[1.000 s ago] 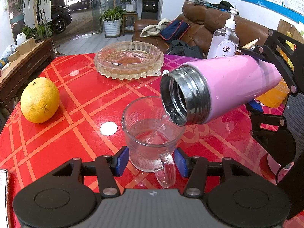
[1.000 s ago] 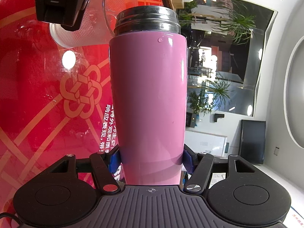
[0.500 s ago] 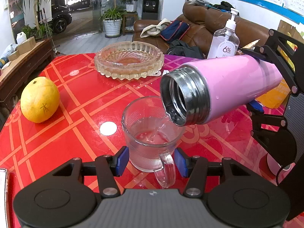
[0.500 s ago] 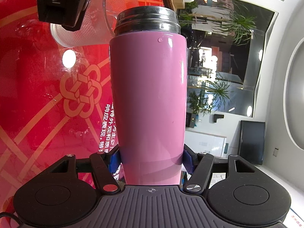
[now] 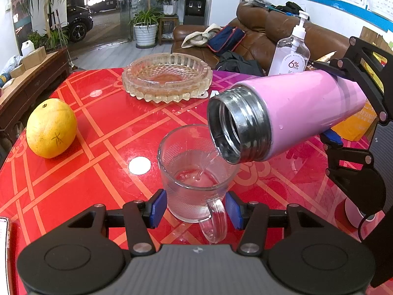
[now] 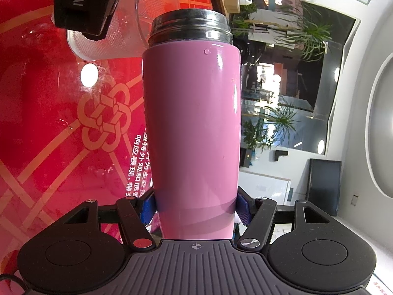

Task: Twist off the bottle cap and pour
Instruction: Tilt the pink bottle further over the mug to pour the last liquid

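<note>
Left wrist view shows the pour under way: the right claw [image 6: 196, 202] is clamped on the base of the pink flask [image 5: 302, 110], tipped near level, its threaded steel mouth just over the rim of the glass mug [image 5: 194, 172]. A thin stream of water falls inside. The left claw [image 5: 194, 209] stands narrowly around the mug's base, pads just beside the glass; contact I cannot tell. To pour well, I judge, keep the lip above the rim and tilt slowly. The mug is clear with a textured wall and loop handle; the red table [image 5: 73, 184] is glossy.
</note>
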`<control>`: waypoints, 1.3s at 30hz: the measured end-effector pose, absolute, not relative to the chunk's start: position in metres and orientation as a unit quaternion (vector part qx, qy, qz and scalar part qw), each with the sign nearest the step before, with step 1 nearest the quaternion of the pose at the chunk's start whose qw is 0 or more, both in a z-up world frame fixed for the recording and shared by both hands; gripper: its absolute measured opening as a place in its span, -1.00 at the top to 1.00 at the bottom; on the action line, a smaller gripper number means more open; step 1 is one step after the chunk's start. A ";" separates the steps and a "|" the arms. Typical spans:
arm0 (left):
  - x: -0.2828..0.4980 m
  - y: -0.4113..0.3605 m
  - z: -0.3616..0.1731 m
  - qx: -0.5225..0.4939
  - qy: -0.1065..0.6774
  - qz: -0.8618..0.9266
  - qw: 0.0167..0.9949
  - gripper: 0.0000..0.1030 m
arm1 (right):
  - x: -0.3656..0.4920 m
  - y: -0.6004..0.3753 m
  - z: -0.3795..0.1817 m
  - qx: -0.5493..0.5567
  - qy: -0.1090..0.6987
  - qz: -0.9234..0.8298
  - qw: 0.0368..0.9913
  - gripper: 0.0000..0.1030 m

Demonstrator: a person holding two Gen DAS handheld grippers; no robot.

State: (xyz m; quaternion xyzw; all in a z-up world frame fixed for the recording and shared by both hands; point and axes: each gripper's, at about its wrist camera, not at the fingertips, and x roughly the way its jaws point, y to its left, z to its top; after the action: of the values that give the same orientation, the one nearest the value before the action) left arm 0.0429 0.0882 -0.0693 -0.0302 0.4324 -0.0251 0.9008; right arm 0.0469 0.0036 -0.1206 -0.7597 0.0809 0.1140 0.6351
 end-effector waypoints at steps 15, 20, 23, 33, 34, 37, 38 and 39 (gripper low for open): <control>0.042 0.090 -0.070 -0.032 0.432 -0.025 0.901 -0.07 | 0.045 0.001 -0.120 -0.761 0.083 0.116 0.633 -0.24; 0.042 0.090 -0.070 -0.032 0.432 -0.024 0.901 -0.07 | 0.043 0.000 -0.121 -0.763 0.082 0.115 0.630 -0.24; 0.042 0.090 -0.070 -0.032 0.432 -0.024 0.901 -0.07 | 0.043 0.000 -0.122 -0.766 0.079 0.114 0.627 -0.24; 0.042 0.088 -0.070 -0.033 0.432 -0.024 0.901 -0.07 | 0.044 -0.001 -0.123 -0.774 0.073 0.112 0.620 -0.24; 0.042 0.088 -0.070 -0.033 0.432 -0.024 0.901 -0.07 | 0.045 -0.001 -0.122 -0.774 0.072 0.112 0.619 -0.24; 0.042 0.088 -0.070 -0.033 0.433 -0.024 0.901 -0.08 | 0.045 -0.001 -0.122 -0.776 0.071 0.112 0.616 -0.24; 0.042 0.088 -0.070 -0.034 0.433 -0.024 0.901 -0.08 | 0.045 -0.001 -0.122 -0.777 0.071 0.112 0.615 -0.24; 0.042 0.088 -0.070 -0.034 0.433 -0.024 0.901 -0.08 | 0.045 -0.001 -0.122 -0.777 0.071 0.112 0.615 -0.24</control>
State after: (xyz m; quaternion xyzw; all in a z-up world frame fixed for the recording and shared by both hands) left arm 0.0422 0.0882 -0.0697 -0.0338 0.4327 -0.0238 0.9006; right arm 0.0451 -0.0008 -0.1218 -0.7775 0.0711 0.1117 0.6148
